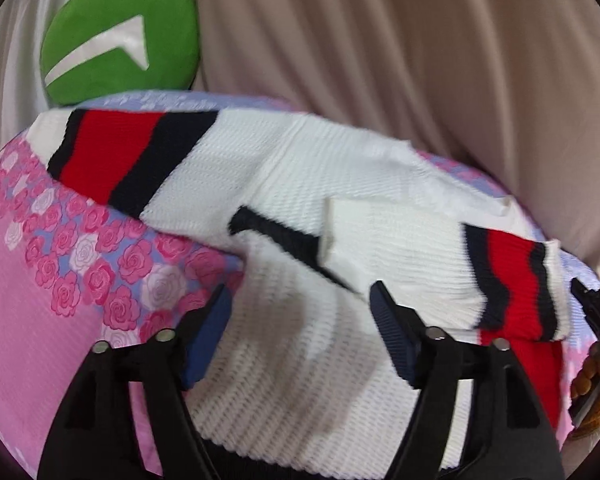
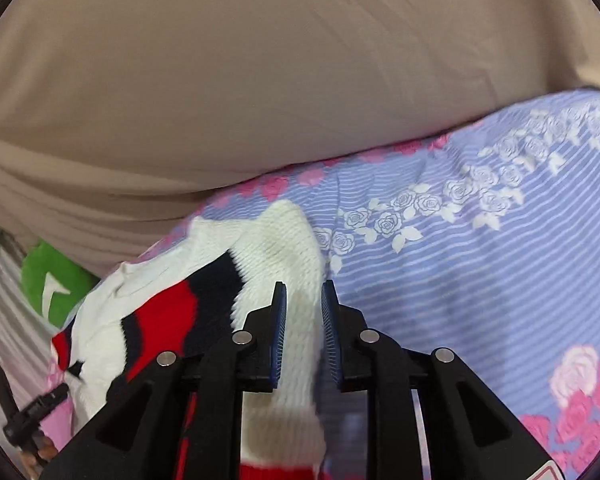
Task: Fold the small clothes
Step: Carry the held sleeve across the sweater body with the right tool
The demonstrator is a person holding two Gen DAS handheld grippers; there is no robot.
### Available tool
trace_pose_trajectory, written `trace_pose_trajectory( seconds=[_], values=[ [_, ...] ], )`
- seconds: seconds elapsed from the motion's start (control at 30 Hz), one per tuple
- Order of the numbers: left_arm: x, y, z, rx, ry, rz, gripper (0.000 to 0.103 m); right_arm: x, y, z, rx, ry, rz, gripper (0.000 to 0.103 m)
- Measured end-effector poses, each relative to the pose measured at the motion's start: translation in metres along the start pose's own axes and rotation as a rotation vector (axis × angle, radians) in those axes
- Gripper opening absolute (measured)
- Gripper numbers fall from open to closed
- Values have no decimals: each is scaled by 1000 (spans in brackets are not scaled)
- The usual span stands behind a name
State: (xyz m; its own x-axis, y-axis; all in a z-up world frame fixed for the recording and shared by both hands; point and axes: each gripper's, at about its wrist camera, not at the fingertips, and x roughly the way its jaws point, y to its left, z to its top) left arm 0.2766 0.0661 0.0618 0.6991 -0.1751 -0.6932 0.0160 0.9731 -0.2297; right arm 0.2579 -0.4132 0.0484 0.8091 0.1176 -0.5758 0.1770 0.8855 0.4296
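Observation:
A small white knit sweater point(image 1: 284, 168) with red and black cuff bands lies on a pink and lilac rose-print sheet point(image 1: 40, 264). One sleeve point(image 1: 512, 280) is folded across its body. My left gripper point(image 1: 300, 300) is open, its jaws wide apart over the sweater's lower body. In the right wrist view, my right gripper point(image 2: 303, 296) is shut on the sweater's white cuff end point(image 2: 296, 344), which runs between the blue pads. The sleeve's red and black band point(image 2: 172, 320) hangs to its left.
A green cushion point(image 1: 120, 36) with a white mark sits at the back left, against beige curtain fabric point(image 1: 420, 60). The right gripper and the hand holding it show at the right edge point(image 1: 596, 344). The sheet stretches to the right point(image 2: 480, 248).

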Motion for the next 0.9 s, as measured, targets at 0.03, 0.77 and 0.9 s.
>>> trace_pose_trajectory(
  seconds=[0.03, 0.77, 0.9],
  values=[
    [-3, -6, 1, 12, -10, -12, 80, -2, 4, -4, -5, 5, 13, 25],
    [23, -35, 82, 124, -113, 35, 8, 0, 34, -39, -134, 28, 16, 32],
    [83, -17, 67, 92, 20, 104, 8, -2, 32, -39, -87, 46, 56, 36]
  ],
)
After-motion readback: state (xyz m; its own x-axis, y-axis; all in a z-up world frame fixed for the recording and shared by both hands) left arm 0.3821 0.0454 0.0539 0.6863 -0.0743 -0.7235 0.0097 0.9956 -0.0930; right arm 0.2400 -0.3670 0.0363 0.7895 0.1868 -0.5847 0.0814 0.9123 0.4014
